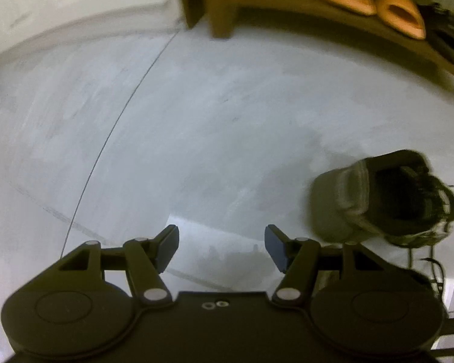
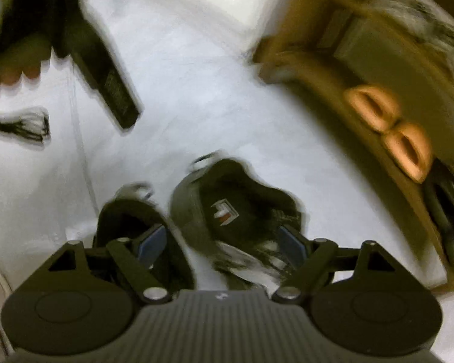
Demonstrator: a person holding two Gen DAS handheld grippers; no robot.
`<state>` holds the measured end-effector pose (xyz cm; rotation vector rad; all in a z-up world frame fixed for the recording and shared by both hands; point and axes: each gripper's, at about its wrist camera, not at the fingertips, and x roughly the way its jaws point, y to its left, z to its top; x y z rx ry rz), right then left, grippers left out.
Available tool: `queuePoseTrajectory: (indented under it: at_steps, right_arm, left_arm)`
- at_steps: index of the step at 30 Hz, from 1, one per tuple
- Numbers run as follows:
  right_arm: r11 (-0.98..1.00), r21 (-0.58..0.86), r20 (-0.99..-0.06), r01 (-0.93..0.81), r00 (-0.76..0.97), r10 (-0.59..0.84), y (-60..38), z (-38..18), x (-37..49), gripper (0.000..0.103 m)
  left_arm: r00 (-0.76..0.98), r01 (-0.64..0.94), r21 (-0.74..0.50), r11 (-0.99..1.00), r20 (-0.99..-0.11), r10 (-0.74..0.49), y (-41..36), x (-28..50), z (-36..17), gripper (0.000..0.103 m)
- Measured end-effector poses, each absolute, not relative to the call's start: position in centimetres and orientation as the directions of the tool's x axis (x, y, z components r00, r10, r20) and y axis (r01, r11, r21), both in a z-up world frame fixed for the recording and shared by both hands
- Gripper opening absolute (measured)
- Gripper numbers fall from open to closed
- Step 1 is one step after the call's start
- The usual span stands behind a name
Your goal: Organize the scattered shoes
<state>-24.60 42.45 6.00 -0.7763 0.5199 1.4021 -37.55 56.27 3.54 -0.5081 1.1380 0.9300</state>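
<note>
The wooden rack (image 1: pixel 287 9) holds a pair of orange slippers (image 1: pixel 369 3) side by side on its low shelf, toes pointing out; in the right wrist view that pair (image 2: pixel 390 130) sits blurred on the same shelf, with dark things further along that cannot be made out.

Out on the floor (image 1: pixel 196 121), two dark shoes stand close together beneath the right gripper (image 2: pixel 221 243): one (image 2: pixel 233 208) with a logo on its insole and pale laces, the other (image 2: pixel 127 220) just to its left. The right gripper is released, jaws wide, pads clear of both shoes. The left gripper (image 1: pixel 221 248) is also released and empty over bare floor, with one dark shoe (image 1: pixel 381 202) off to its right, apart from the fingers.

The floor is pale, smooth and faintly streaked, with a thin seam curving across it. There is plenty of open floor between the shoes and the rack's front edge. The shoes look padded, their collars rounded.
</note>
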Motion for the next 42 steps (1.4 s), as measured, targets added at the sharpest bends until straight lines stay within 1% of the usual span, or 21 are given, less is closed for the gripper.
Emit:
queuePoseTrajectory:
  at_steps: [3,5,10,13,16,25,27,37,39,42]
  right_arm:
    - [0.119,-0.056,-0.732,-0.991,0.122,0.671,38.5,6.1,-23.3,0.087]
    - [0.187,0.01,-0.743,-0.982,0.117,0.659,35.4,5.5,-22.9,0.087]
    - [0.155,0.045,-0.789,-0.987,0.06,0.611,31.3,2.8,-26.4,0.087]
    - [0.185,0.08,-0.803,-0.979,0.047,0.595,30.9,1.9,-28.2,0.087]
    - [0.195,0.064,-0.824,-0.979,0.058,0.564,31.1,0.7,-29.7,0.087]
    - [0.164,0.134,-0.838,-0.977,-0.023,0.546,31.9,-0.9,-30.9,0.087]
    - [0.175,0.129,-0.836,-0.976,-0.012,0.549,32.3,-1.4,-31.0,0.088]
    - [0.212,-0.012,-0.785,-0.977,0.141,0.603,33.7,-2.4,-30.5,0.087]
    - [0.227,-0.024,-0.783,-0.974,0.16,0.602,34.3,-2.5,-30.1,0.088]
    - [0.263,-0.023,-0.792,-0.965,0.178,0.584,35.0,-2.1,-29.6,0.087]
  left_arm:
    - [0.143,-0.802,0.11,0.588,-0.919,0.367,55.5,-36.5,4.0,0.062]
    - [0.161,-0.778,0.095,0.62,-0.925,0.343,54.6,-35.9,4.1,0.062]
    - [0.172,-0.761,0.057,0.646,-0.943,0.286,53.1,-34.9,3.4,0.062]
    - [0.162,-0.761,0.076,0.645,-0.939,0.302,52.9,-34.7,3.1,0.062]
    - [0.165,-0.762,0.076,0.643,-0.937,0.307,52.6,-34.8,3.5,0.062]
    - [0.164,-0.753,0.071,0.654,-0.942,0.292,52.0,-34.5,3.1,0.062]
    - [0.162,-0.748,0.077,0.659,-0.942,0.294,52.0,-34.5,3.3,0.062]
    - [0.166,-0.745,0.078,0.662,-0.94,0.298,52.0,-34.6,3.4,0.062]
    - [0.169,-0.746,0.082,0.661,-0.937,0.306,52.0,-34.7,3.6,0.062]
    - [0.169,-0.752,0.085,0.654,-0.934,0.315,52.2,-35.0,3.7,0.062]
